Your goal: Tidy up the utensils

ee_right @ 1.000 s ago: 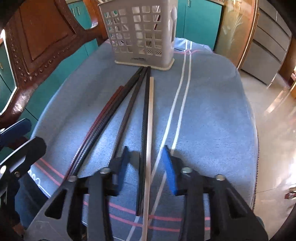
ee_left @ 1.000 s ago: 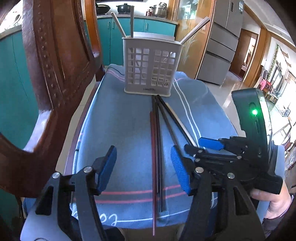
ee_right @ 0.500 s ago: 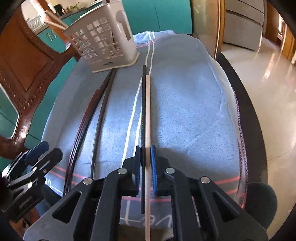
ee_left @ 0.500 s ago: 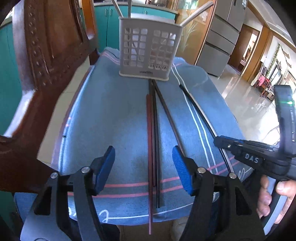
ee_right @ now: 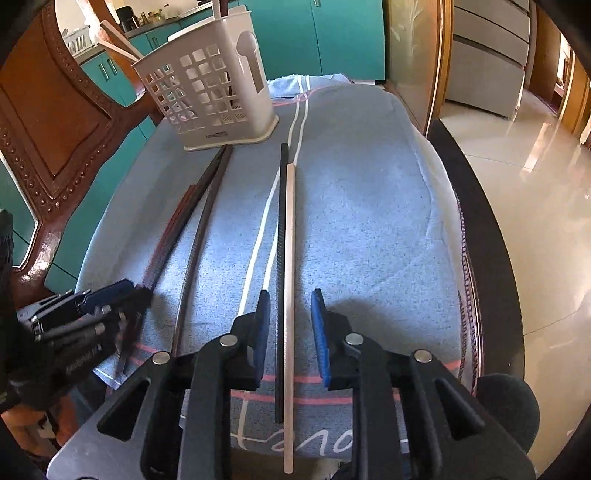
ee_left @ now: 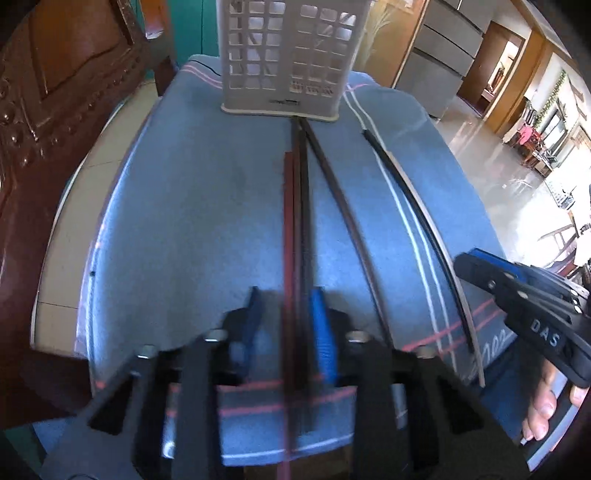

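Observation:
A white slotted utensil holder (ee_left: 291,62) stands at the far end of a blue towel (ee_left: 192,221); it also shows in the right wrist view (ee_right: 218,92) with sticks in it. My left gripper (ee_left: 286,325) is narrowly open, its blue pads straddling a red chopstick (ee_left: 288,221) and a black chopstick (ee_left: 304,221). A dark brown chopstick (ee_left: 343,206) lies just right of them. My right gripper (ee_right: 290,325) is open around a black chopstick (ee_right: 282,240) and a pale wooden chopstick (ee_right: 290,258), which lie on the towel.
A carved wooden chair back (ee_left: 55,110) rises at the left. The towel covers a small dark-rimmed table (ee_right: 491,240). Teal cabinets (ee_right: 332,33) stand behind, with glossy floor (ee_right: 535,166) to the right.
My right gripper was shut on the black and pale chopsticks and has opened, leaving them on the towel. My left gripper has lowered and narrowed around the red and black pair.

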Demonstrator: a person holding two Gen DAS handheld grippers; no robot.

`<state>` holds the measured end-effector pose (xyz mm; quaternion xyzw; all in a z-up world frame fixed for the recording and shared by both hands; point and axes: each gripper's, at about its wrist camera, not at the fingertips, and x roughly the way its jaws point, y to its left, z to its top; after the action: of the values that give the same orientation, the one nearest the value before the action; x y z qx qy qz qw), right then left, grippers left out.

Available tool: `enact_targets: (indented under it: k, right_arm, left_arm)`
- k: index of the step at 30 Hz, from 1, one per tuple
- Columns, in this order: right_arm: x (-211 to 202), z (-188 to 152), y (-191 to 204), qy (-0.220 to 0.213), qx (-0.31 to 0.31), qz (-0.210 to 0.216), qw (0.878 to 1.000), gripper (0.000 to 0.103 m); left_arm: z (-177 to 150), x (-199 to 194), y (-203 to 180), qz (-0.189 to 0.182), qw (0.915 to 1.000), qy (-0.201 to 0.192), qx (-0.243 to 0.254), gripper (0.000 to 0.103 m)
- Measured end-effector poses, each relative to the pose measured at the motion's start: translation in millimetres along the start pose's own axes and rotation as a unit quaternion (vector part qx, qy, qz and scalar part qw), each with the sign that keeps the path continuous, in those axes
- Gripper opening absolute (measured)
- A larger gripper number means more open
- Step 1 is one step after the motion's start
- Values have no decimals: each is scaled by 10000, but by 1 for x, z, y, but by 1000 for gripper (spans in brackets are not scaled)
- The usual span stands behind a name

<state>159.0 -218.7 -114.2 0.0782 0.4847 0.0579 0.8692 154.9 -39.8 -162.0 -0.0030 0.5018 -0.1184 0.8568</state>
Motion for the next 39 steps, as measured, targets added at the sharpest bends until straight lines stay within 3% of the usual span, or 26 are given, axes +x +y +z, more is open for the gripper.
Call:
enact_targets:
  k: [4,5,8,11,22,25,29,33,39]
  right_arm:
    - [2,0,-5,24,91,49,9999,24]
    - [3,0,-5,9,110,66,9999,24]
    - [3,3,-6,-25,100,-6,9999,24]
    - [10,7,-6,34,64,-311,9995,24]
    - [25,23,5,58,-363,-413,9985,24]
    - [31,26,9,-37,-516,-737,9959,18]
    - [30,29,-7,20,-136,-516,9986,6]
    - [26,33,-26,215,397,-44,9990,6]
    - [31,42,-10,247,-253,-377,9987,8]
  left_arm:
    - [3,-4,16,-179,9990,-79,-404,16]
    - [2,-6,19,-239,9986,-122,-460,8]
    - [3,-27,25,-720,9936,-593,-630,7]
    - [5,-35,23,-536,9943,-777,-497,7]
    - [7,-14,32,-238,9970,-443,-588,18]
    - [8,-12,33,-156,9974,-415,-571,20]
    - [11,-10,41,-103,9971,-390,-652,21]
    - [20,-6,43,-62,9972,-360,-654,27]
    - [47,9,31,132,9989,-275,-361,31]
